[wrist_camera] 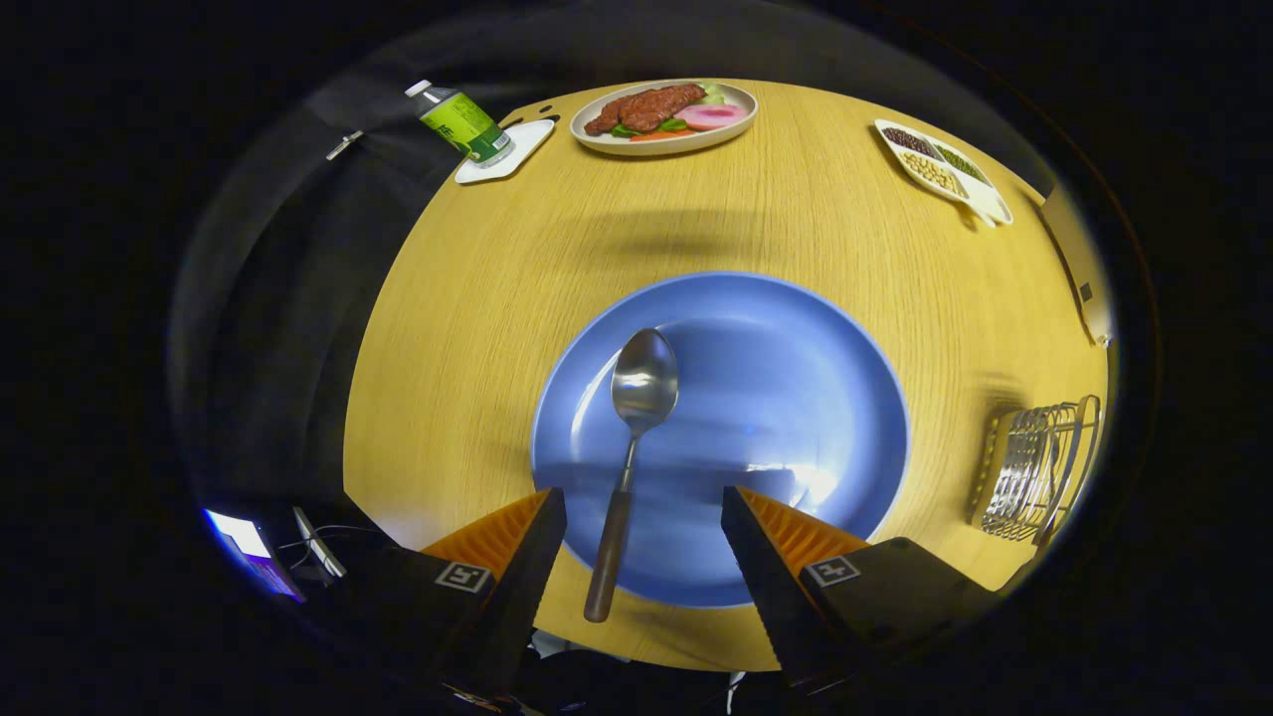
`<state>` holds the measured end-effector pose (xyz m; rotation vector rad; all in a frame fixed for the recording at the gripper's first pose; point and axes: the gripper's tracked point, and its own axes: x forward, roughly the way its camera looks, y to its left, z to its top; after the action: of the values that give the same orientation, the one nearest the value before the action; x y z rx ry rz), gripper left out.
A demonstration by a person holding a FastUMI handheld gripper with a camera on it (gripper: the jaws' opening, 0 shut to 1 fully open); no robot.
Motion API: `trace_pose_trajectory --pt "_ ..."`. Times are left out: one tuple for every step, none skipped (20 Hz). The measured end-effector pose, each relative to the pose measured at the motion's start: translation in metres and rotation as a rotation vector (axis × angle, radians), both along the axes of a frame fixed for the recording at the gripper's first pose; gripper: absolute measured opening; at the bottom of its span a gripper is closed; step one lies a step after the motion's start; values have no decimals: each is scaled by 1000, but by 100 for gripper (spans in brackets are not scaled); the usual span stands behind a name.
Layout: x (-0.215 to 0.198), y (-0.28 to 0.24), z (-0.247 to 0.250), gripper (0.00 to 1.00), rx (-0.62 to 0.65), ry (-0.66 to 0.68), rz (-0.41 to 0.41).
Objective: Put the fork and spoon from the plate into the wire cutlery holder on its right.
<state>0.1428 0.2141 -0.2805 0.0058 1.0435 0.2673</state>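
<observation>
A round blue plate (796,398) lies on the wooden table just ahead of my fingers. On its left half rests a spoon (636,428) with a shiny metal bowl pointing away and a dark brown handle reaching back over the plate's near rim, between my fingers and closer to the left one. My gripper (644,512) is open, hovering above the plate's near edge, and its fingers touch nothing. The wire cutlery holder (1034,472) stands to the right of the plate near the table's edge; what it holds I cannot make out.
At the far side of the table sit a beige plate of food (664,114), a green-labelled bottle (459,121) on a white coaster, and a white divided dish of beans (940,159) at the far right. The table's near edge runs just under my fingers.
</observation>
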Motion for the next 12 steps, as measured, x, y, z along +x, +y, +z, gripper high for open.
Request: trace_pose_trajectory --pt "0 2 -3 98 0 9 -2" --pt "0 4 -5 96 -2 14 -2" --pt "0 5 -8 88 -6 21 -3" --pt "-2 6 -11 85 -9 36 0" --pt "-4 8 -12 79 -4 50 0" --pt "-2 14 -9 74 1 62 1" --pt "-1 14 -12 67 -3 71 -2" --pt "-1 14 -14 58 -3 79 -7" --pt "-2 15 -16 49 3 94 -12" --pt "-4 14 -20 46 8 110 -23" --pt "-6 14 -21 31 21 127 -36" --pt "-9 16 -24 26 33 145 -39"
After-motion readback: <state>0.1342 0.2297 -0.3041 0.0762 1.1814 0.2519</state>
